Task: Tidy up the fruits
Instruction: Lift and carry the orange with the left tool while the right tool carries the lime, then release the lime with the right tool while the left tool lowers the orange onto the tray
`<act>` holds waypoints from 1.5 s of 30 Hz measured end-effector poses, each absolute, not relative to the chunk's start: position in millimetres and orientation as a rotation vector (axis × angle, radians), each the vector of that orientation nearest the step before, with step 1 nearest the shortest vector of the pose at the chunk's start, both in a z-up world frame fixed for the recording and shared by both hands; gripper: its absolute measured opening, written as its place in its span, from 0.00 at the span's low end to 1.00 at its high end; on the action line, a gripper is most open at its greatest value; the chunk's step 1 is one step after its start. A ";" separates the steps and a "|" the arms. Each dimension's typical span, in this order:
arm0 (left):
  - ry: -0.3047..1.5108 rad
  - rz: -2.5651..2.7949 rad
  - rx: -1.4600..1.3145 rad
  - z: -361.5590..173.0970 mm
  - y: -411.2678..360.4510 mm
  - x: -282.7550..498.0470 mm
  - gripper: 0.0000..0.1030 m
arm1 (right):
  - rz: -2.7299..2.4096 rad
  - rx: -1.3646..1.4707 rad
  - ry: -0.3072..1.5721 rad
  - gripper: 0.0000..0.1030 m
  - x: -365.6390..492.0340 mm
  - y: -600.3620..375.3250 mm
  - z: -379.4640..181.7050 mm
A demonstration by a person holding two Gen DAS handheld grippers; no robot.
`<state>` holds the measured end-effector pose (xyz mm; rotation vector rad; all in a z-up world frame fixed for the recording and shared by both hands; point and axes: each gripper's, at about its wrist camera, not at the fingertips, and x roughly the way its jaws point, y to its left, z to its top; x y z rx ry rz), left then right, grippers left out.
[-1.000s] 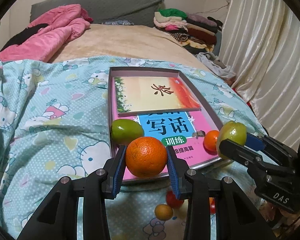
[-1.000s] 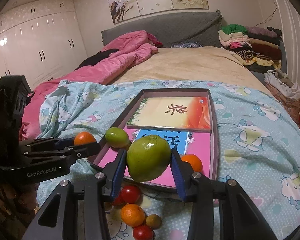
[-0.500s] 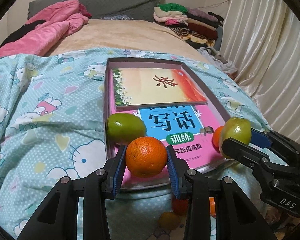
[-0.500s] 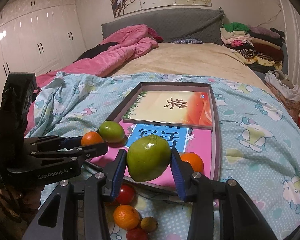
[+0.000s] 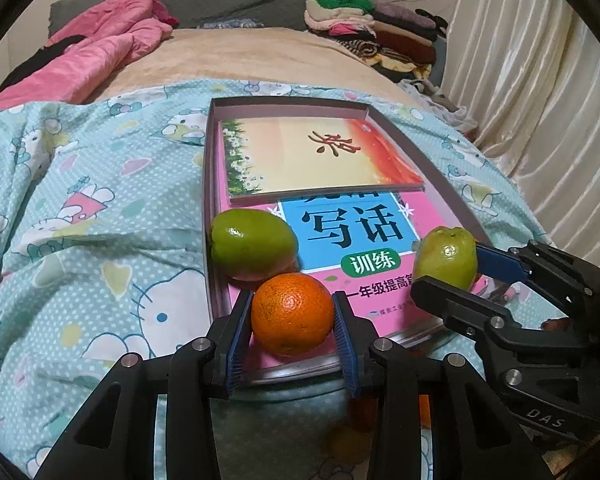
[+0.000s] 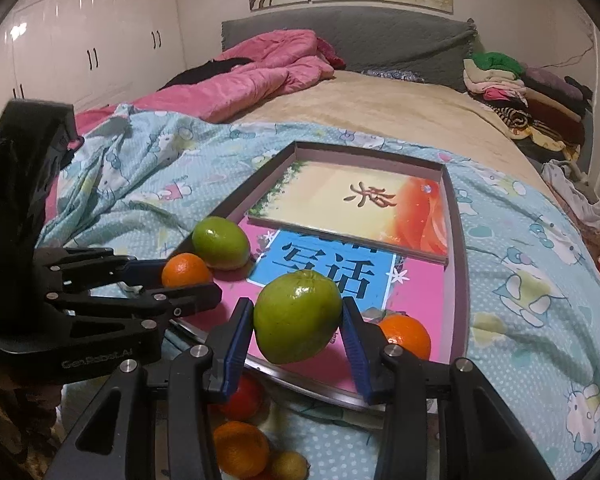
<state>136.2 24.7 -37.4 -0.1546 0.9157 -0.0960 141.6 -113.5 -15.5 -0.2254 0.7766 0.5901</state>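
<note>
My left gripper [image 5: 294, 314] is shut on an orange [image 5: 293, 313], held over the near edge of a shallow box tray [image 5: 210, 168] lined with books. A green fruit [image 5: 254, 243] rests in the tray's near left corner, just beyond the orange. My right gripper [image 6: 298, 322] is shut on a second green fruit [image 6: 298, 316] above the tray's near edge; this gripper also shows at the right of the left wrist view [image 5: 446, 266]. Another orange [image 6: 406, 336] lies in the tray's near right corner.
Loose fruit lies on the bedspread below the tray: a red one [image 6: 242, 398], an orange one [image 6: 240, 448] and a small yellow one [image 6: 288, 464]. A pink quilt [image 6: 256, 76] and folded clothes [image 6: 500, 76] sit farther up the bed. Curtains [image 5: 540, 92] hang at the right.
Both grippers have moved down and toward the tray with their fruits still gripped. The tray and the green fruit in it look larger and closer now.
</note>
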 end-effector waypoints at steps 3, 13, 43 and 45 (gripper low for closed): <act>0.920 -0.099 -0.151 -38.8 24.3 137.2 0.39 | 0.594 -0.233 0.792 0.43 144.7 -111.3 -20.2; 0.927 -0.102 -0.140 -40.8 22.0 137.7 0.39 | 0.597 -0.261 0.827 0.43 147.3 -107.2 -31.6; 0.928 -0.107 -0.163 -40.7 24.6 138.0 0.40 | 0.601 -0.230 0.811 0.43 147.5 -110.2 -28.4; 0.928 -0.108 -0.167 -40.2 25.3 137.5 0.40 | 0.601 -0.235 0.798 0.44 145.6 -110.1 -26.7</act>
